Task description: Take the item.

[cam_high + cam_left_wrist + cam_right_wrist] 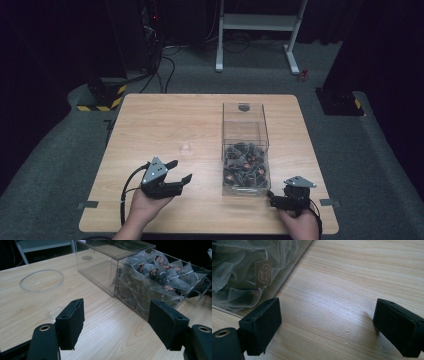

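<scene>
The wooden bench (150, 115) fills the middle of the high view, its clear box (244, 150) standing right of centre, the near compartment packed with tea bags (245, 167). A clear glass (184, 141) stands at centre, apart from the box. The left gripper (183, 171) sits lower left of centre, jaws released and holding nothing. The right gripper (271, 196) sits at lower right, just beside the box's near corner, jaws likewise spread over bare wood

A wooden table (150, 115) is being surrounded by grey carpet (50, 165) (cables (162, 65) trailing), a white frame (257, 22) being lit dimly behind.
</scene>
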Demonstrator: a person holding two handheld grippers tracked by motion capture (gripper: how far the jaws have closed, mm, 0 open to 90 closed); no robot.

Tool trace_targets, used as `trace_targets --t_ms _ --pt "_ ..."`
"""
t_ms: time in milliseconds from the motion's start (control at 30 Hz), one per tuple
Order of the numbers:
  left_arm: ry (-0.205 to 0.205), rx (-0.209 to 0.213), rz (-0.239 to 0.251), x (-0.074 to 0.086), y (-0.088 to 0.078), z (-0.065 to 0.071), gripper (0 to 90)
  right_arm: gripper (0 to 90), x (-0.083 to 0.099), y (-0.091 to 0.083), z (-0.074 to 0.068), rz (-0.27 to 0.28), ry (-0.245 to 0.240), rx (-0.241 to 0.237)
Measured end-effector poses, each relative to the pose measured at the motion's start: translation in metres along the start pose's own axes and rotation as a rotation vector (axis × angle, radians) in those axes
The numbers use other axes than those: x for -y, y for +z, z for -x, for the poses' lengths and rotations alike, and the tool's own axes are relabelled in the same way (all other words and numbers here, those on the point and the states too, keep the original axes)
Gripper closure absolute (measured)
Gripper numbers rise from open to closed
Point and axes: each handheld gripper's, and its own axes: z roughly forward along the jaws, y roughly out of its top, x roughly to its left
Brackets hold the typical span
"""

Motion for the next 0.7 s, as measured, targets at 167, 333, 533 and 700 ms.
trace_targets --t_ms 167,333,533,700 --pt "-0.002 0.011 -0.001 -0.001 0.002 0.001 30.3 7.9 0.000 0.000 0.000 0.001 -0.002 -0.001" --pt "0.004 0.019 -0.006 -0.003 0.005 0.003 30.7 7.9 0.000 0.000 0.000 0.001 -0.002 -0.001" --pt "-0.003 0.034 0.017 -0.011 0.010 0.007 31.1 7.9 0.000 0.000 0.000 0.001 -0.002 -0.001" --pt "0.016 0.050 0.015 -0.017 0.017 0.012 31.4 7.9 0.000 0.000 0.000 0.001 -0.002 -0.002"
